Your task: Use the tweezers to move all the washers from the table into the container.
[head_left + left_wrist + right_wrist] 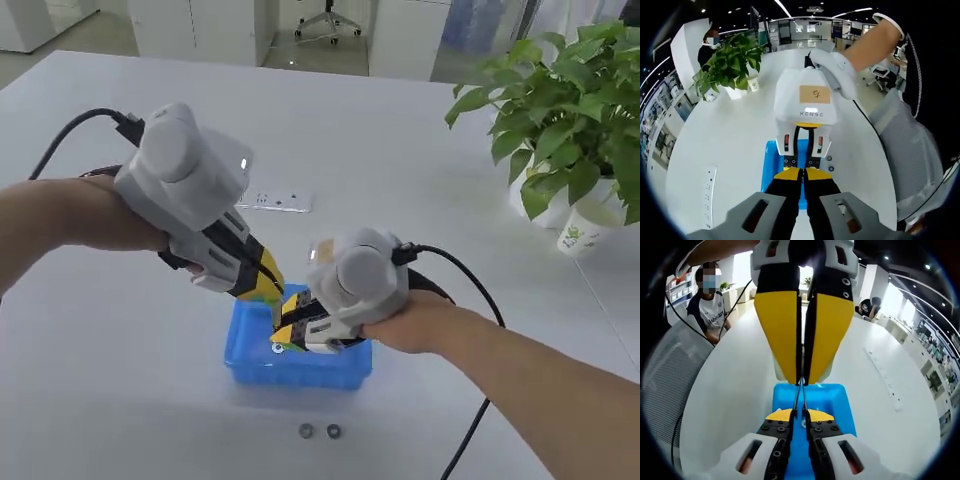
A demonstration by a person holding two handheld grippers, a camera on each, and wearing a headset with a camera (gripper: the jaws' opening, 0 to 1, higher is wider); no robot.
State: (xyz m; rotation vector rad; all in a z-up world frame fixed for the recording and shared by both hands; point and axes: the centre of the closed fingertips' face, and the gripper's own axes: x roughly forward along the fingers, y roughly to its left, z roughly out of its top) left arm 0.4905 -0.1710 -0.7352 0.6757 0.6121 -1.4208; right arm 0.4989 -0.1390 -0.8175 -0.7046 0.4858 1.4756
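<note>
Open room: you are working over a white table (120, 380). Bare surface is lying wide on the left gripper's side and in front of the container. The far edge is running well beyond both grippers. A potted plant (560, 110) is standing near the table's right edge, well apart from the work. A power strip (278, 201) is lying flat behind the left gripper.

Grippers: you are holding the left gripper (268, 290) tilted down, with its yellow jaws clenched on the tweezers (800, 395). You are pointing the right gripper (285, 340) back at it, nose to nose, over the container. In the right gripper view the prongs are running from the left jaw tips down between the right jaw tips. The right jaws are sitting close on either side of the prongs; I cannot tell whether they are pressing.

Container: the blue container (300, 372) is sitting directly under both sets of jaws. The grippers are hiding most of its floor, so its contents cannot be made out.

Washers: two washers (306, 431) are lying side by side on the table, just in front of the container's near wall and apart from it.
</note>
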